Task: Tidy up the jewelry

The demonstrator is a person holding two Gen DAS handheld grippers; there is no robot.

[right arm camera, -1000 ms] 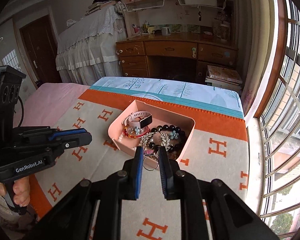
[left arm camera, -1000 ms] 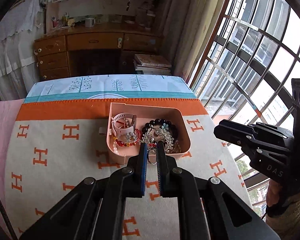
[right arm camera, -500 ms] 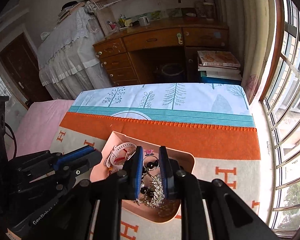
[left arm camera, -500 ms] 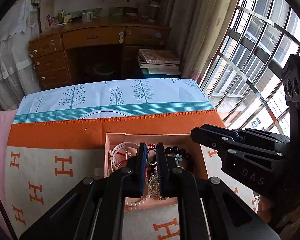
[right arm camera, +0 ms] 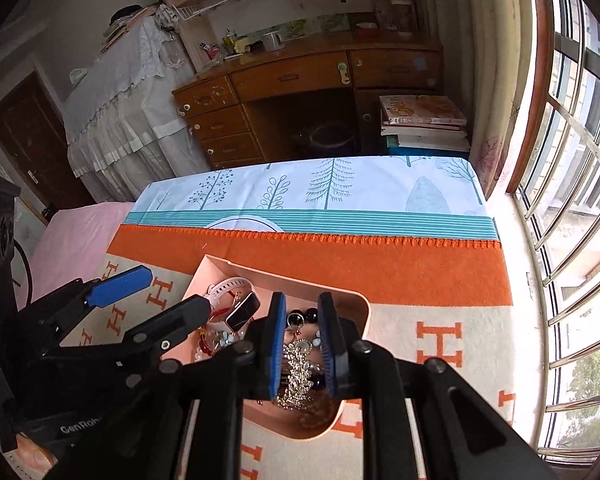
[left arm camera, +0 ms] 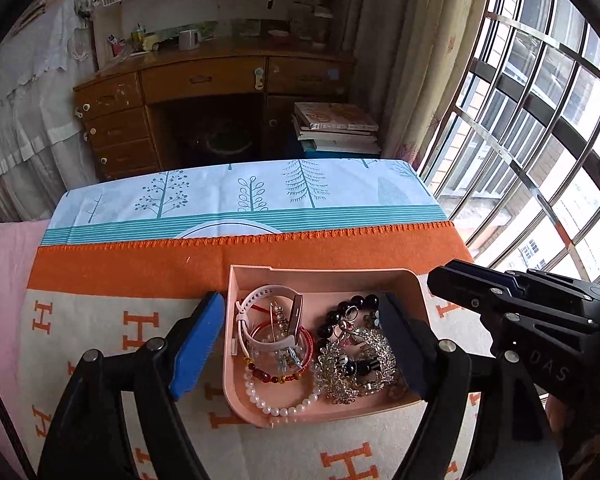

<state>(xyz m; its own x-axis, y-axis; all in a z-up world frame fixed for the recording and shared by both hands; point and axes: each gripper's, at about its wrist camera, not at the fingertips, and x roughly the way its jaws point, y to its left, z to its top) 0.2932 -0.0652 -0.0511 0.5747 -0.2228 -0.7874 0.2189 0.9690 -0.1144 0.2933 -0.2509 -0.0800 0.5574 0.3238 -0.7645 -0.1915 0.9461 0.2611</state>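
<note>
A pink tray (left arm camera: 324,274) (right arm camera: 228,264) on the blanket holds a white watch (left arm camera: 260,296), a pearl bracelet (left arm camera: 284,408), a red bracelet (left arm camera: 306,354), black beads (left arm camera: 340,314) and a silver leaf brooch (left arm camera: 352,364). My left gripper (left arm camera: 303,300) (right arm camera: 178,285) hangs over the tray with its jaws opening wide and nothing pressed between the pads. A small ring (left arm camera: 350,313) lies on the beads below it. My right gripper (right arm camera: 302,300) (left arm camera: 436,280) hovers over the tray's right half, shut on what looks like a small ring (right arm camera: 296,322).
The tray sits on a cream and orange blanket (left arm camera: 140,280) spread over a bed, with a tree-print sheet (left arm camera: 240,196) beyond. A wooden desk (left arm camera: 204,80) and stacked books (left arm camera: 336,128) stand behind. A barred window (left arm camera: 540,120) runs along the right.
Both grippers moved forward from in front of the tray to above it. The left jaws, shut on a small ring before, have sprung wide, and the ring lies in the tray. The right jaws stayed narrow.
</note>
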